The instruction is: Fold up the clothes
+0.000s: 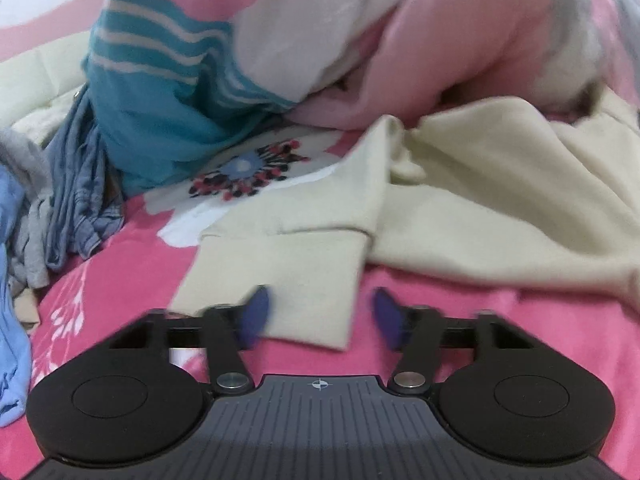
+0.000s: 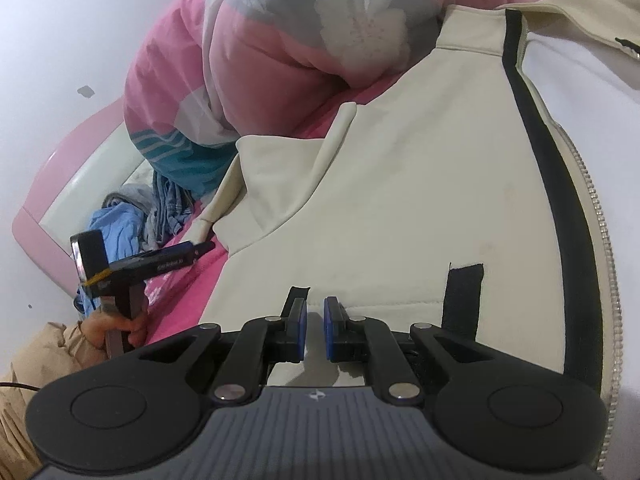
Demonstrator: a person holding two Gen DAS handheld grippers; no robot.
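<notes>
The left wrist camera looks forward and slightly down, low and near over the pink bedsheet (image 1: 460, 304). The right wrist camera sits close above the cream jacket (image 2: 400, 200), facing the quilt (image 2: 256, 52). Both views share jacket, quilt and clothes pile (image 1: 76, 196).

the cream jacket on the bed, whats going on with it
A person with a gripper in each hand is folding the cream jacket, spread on a pink flowered bedsheet. The right gripper is clamped on the jacket's hem, with cloth between its fingers. The left gripper is at the sleeve cuff, its fingers either side of the cuff but not pressing on it. A heap of other clothes and a bunched quilt lie further up the bed.
</notes>
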